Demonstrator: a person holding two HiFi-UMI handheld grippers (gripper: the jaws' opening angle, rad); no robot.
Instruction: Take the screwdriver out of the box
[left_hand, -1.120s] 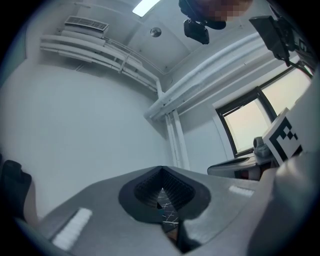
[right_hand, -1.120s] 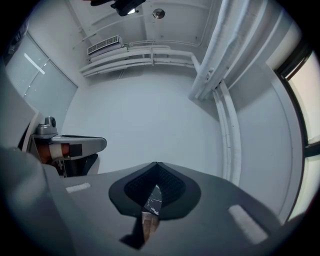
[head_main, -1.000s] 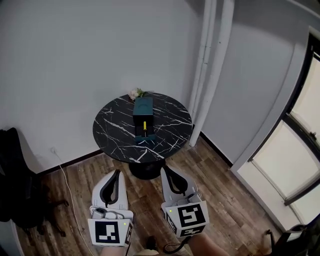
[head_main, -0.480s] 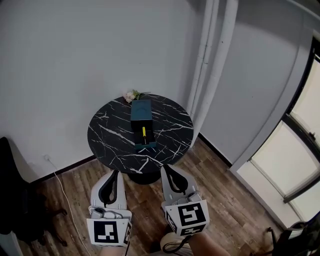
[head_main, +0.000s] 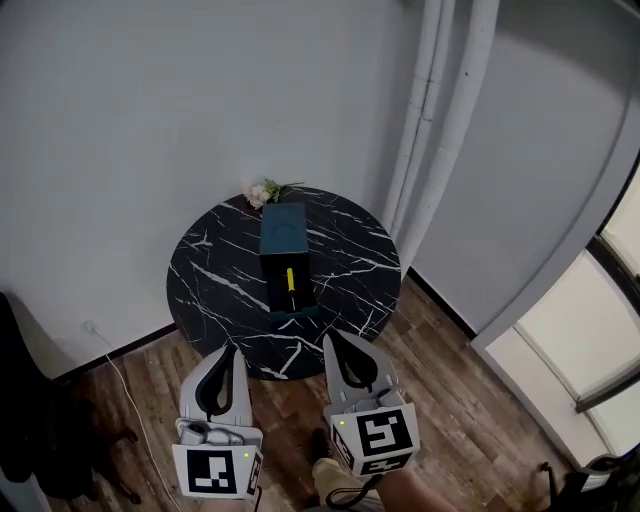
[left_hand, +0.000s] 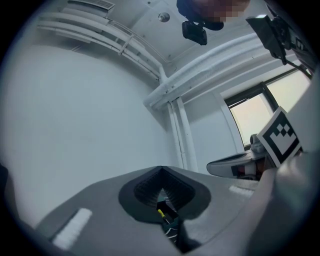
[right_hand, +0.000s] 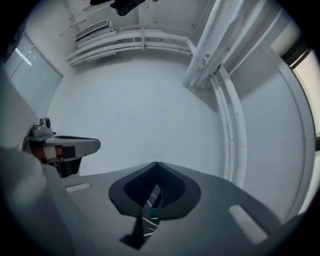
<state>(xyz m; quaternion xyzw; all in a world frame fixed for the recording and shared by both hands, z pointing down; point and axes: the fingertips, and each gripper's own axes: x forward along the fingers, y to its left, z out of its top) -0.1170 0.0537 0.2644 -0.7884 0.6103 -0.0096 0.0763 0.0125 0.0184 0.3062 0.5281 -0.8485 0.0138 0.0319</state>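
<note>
Closing on the round black marble table (head_main: 215, 275) over the last half second, the head view held it larger and nearer the two grippers than before; the grippers themselves sat at much the same spot low in the frame.

At the left a white cable (head_main: 120, 385) trailed over the wooden floor (head_main: 450, 420). The left gripper (head_main: 229, 348) pointed at the table's near edge, its fingers (left_hand: 100, 215) pressed together at the tips with nothing clamped between them. Through the dark hollow behind those tips its own view showed a sliver of the box and the yellow handle (left_hand: 161, 213), well apart from the fingers.

On the table stood a teal box (head_main: 284, 232) lying open, its tray end toward the person. The screwdriver (head_main: 290, 278) lay inside that tray — yellow handle, lengthwise along the box. A small bunch of flowers (head_main: 262, 191) rested at the table's far edge, just beyond the box.

The right gripper (head_main: 331, 339) hung level with the left one, fingers (right_hand: 225, 200) likewise together and empty — the screwdriver lay well ahead of them, between the two grippers' lines of aim. White pipes (head_main: 445, 130) ran up the wall at the right, and the window (head_main: 575, 345) had slid partly out of frame.
</note>
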